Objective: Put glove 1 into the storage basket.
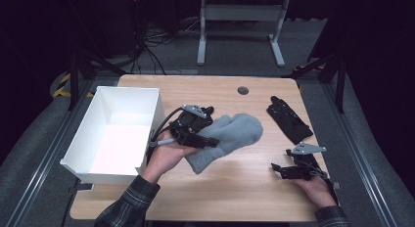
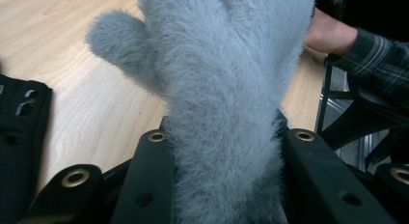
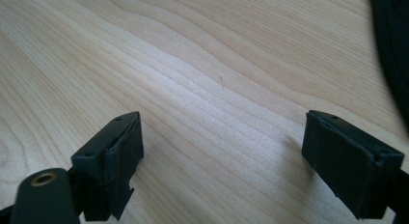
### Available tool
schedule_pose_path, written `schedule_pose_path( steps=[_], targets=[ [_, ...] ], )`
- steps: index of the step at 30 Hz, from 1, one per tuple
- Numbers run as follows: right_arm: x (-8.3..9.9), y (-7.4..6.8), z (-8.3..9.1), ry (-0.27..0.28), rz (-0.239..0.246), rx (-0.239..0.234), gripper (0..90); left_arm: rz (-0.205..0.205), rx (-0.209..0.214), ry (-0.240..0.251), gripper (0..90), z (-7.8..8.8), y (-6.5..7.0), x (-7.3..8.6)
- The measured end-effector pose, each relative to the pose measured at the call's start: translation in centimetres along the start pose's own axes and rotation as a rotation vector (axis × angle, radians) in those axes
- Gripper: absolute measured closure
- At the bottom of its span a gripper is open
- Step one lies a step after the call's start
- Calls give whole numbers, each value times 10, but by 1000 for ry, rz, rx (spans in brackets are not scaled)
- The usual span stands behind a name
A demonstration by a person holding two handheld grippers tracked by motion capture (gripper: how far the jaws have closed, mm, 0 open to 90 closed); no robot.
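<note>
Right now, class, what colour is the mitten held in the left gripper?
Grey and fuzzy; the mitten shows best in the left gripper view.

On the worktop [image 1: 230,188], the open box [image 1: 115,134] sits at the left edge; the mitten [image 1: 230,136] lies just right of it, near the middle, and the glove [image 1: 289,120] lies farther right, toward the back

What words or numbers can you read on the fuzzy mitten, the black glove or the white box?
None: no words, numbers or brand names can be read.
Grey fuzzy mitten: plain fur, no label.
Black glove: small pale marks, too small to read as writing.
White box: plain walls, no print.
Wooden table: bare wood grain, no sign.
</note>
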State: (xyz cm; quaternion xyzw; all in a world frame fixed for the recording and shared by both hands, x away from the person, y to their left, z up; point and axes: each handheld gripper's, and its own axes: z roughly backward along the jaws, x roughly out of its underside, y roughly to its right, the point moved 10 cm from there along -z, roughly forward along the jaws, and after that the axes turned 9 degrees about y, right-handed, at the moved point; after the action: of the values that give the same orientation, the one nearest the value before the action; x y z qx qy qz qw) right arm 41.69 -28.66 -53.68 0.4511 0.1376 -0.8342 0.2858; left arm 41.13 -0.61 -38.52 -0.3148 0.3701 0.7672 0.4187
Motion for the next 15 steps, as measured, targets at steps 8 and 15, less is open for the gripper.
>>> schedule_pose_path(
  steps=[8, 15],
  targets=[
    [0, 0, 0, 0, -1, 1, 148, -5, -29, 14, 692, 22, -3, -14],
    [0, 0, 0, 0, -1, 2, 148, 2, -56, 37, 692, 45, -10, -22]
  ],
)
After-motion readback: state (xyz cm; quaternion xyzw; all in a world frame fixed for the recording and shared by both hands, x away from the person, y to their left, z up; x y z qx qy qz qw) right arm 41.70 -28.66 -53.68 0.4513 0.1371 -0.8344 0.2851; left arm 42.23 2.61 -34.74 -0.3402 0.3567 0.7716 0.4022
